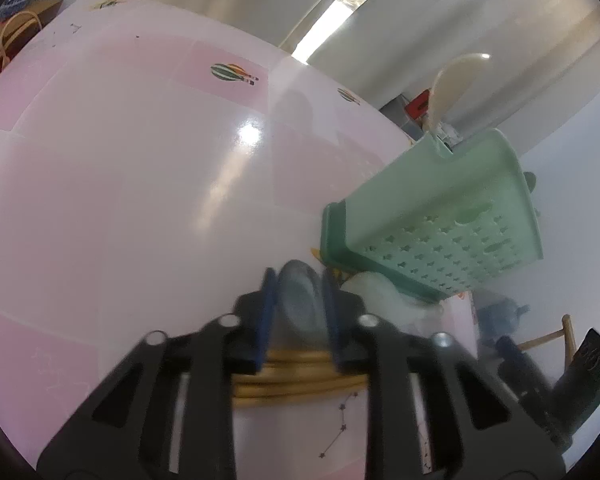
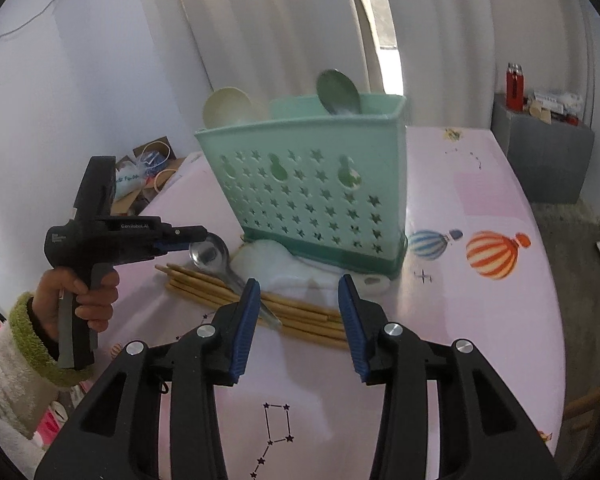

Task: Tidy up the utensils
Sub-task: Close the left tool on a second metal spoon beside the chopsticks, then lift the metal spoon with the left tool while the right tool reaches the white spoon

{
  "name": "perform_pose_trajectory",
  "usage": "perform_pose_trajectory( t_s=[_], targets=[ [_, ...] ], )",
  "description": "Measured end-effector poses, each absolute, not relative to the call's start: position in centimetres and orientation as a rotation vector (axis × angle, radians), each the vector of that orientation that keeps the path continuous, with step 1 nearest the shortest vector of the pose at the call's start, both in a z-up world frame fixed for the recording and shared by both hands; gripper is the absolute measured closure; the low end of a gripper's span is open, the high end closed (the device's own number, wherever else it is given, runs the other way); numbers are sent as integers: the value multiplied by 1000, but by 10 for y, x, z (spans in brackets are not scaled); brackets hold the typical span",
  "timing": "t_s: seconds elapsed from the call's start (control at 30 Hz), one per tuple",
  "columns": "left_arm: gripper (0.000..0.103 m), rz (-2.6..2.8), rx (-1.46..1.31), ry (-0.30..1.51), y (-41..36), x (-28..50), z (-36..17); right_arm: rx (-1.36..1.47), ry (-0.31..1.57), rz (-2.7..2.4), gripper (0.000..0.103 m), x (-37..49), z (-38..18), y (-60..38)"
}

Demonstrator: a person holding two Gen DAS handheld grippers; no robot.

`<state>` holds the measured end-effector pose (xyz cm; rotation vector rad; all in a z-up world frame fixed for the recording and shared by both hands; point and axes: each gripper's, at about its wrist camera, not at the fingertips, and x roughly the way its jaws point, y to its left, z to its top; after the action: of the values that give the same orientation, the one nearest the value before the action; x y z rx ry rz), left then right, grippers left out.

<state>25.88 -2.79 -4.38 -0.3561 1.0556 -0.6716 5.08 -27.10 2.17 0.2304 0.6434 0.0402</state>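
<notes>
A metal spoon (image 2: 212, 254) lies across a bundle of wooden chopsticks (image 2: 204, 280) in front of the mint-green star-holed utensil holder (image 2: 312, 188). My left gripper (image 2: 198, 236), held by a hand in a green-cuffed sleeve, is at the spoon's bowl. In the left wrist view the spoon bowl (image 1: 300, 300) fills the gap of the left gripper (image 1: 297, 276), whose blue pads rest against its edges, with the chopsticks (image 1: 296, 380) below. My right gripper (image 2: 299, 280) hovers open above the chopsticks, nothing between its fingers. A cream spoon (image 2: 226, 108) and a green spoon (image 2: 338, 88) stand in the holder.
The pink tablecloth (image 2: 480, 184) carries balloon pictures. A white cloth (image 2: 268, 260) lies under the holder's front. A grey cabinet (image 2: 548, 152) with red bottles stands at the back right. Cardboard boxes (image 2: 148, 168) with clutter sit beyond the table's left edge.
</notes>
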Motion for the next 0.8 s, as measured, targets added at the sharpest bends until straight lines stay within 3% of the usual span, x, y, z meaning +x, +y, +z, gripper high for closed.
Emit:
perform_pose_trajectory(
  t_s=[0.07, 0.13, 0.4, 0.8],
  targets=[
    [100, -672, -366, 1052, -27, 259, -44, 245, 646, 42, 63, 51, 20, -274],
    [103, -676, -375, 1040, -24, 258, -42, 266, 646, 51, 63, 54, 19, -277],
    [103, -707, -452, 963, -3, 236, -15, 310, 699, 130, 63, 87, 13, -283],
    [102, -675, -506, 909, 65, 197, 3, 144, 836, 220, 63, 152, -9, -251]
  ],
)
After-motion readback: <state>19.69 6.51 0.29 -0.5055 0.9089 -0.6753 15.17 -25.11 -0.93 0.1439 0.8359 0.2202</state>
